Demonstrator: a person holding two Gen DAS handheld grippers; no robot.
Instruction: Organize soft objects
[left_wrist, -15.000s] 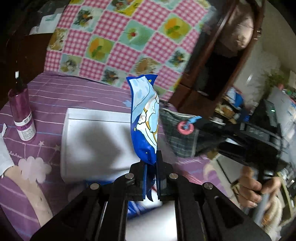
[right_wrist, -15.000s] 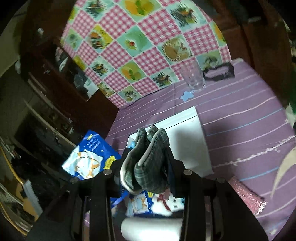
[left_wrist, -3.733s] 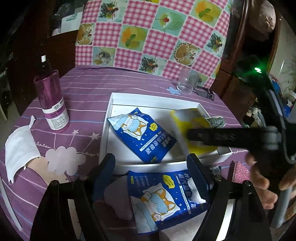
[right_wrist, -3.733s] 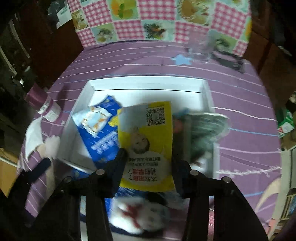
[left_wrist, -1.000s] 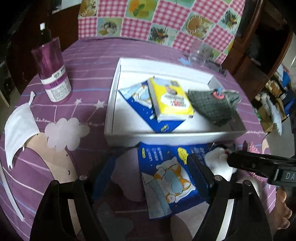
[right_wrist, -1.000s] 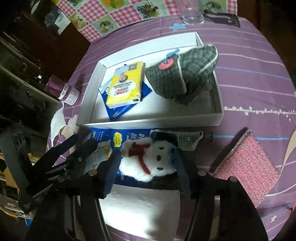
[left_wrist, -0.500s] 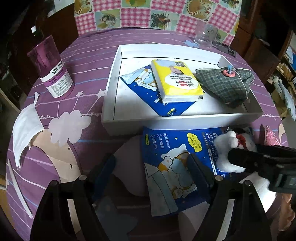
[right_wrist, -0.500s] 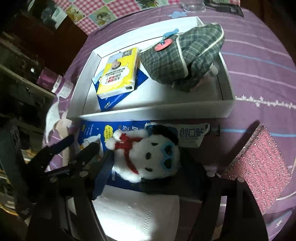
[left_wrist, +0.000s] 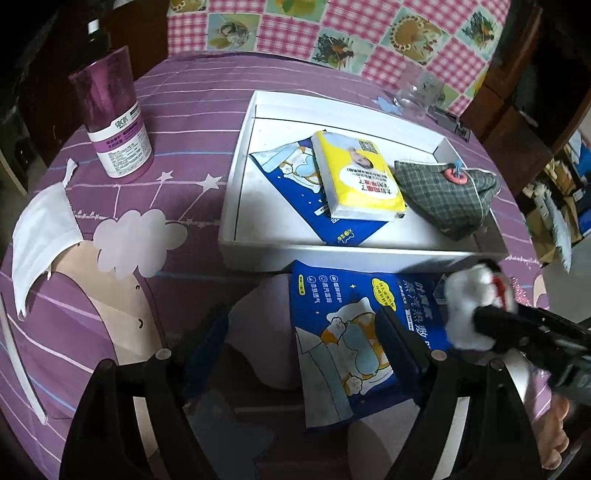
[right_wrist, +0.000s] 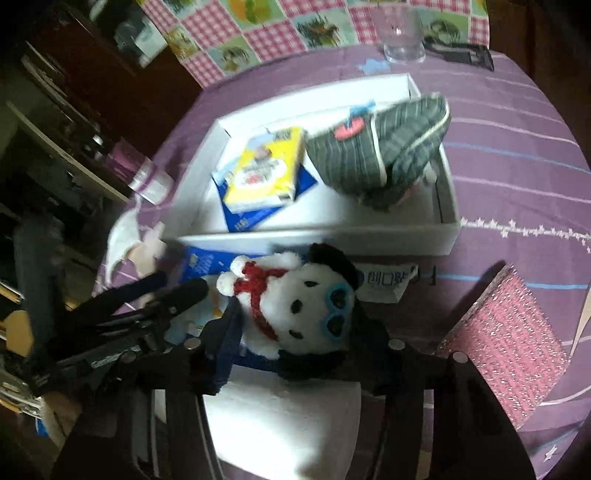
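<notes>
Just before white tray (right_wrist: 406, 236) | plush bear (right_wrist: 295, 306) between closing right gripper (right_wrist: 295, 332) jaws, lengthwise across | left gripper (left_wrist: 299, 339) wide, empty, beside

Ahead of the left tongs (left_wrist: 301, 341) sits the tray (left_wrist: 332, 254), holding a packet (left_wrist: 356, 181) and a pouch (left_wrist: 447, 195). The plush bear (right_wrist: 295, 306) lies between the right tongs (right_wrist: 295, 332), a bottle (left_wrist: 114, 118) far left.

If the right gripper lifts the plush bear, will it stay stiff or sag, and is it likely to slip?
The plush bear looks fluffy and stuffed, so it will probably squash between the right gripper fingers and droop a little. It seems light for its size. Its fuzzy surface should grip well, so slipping is unlikely.
</notes>
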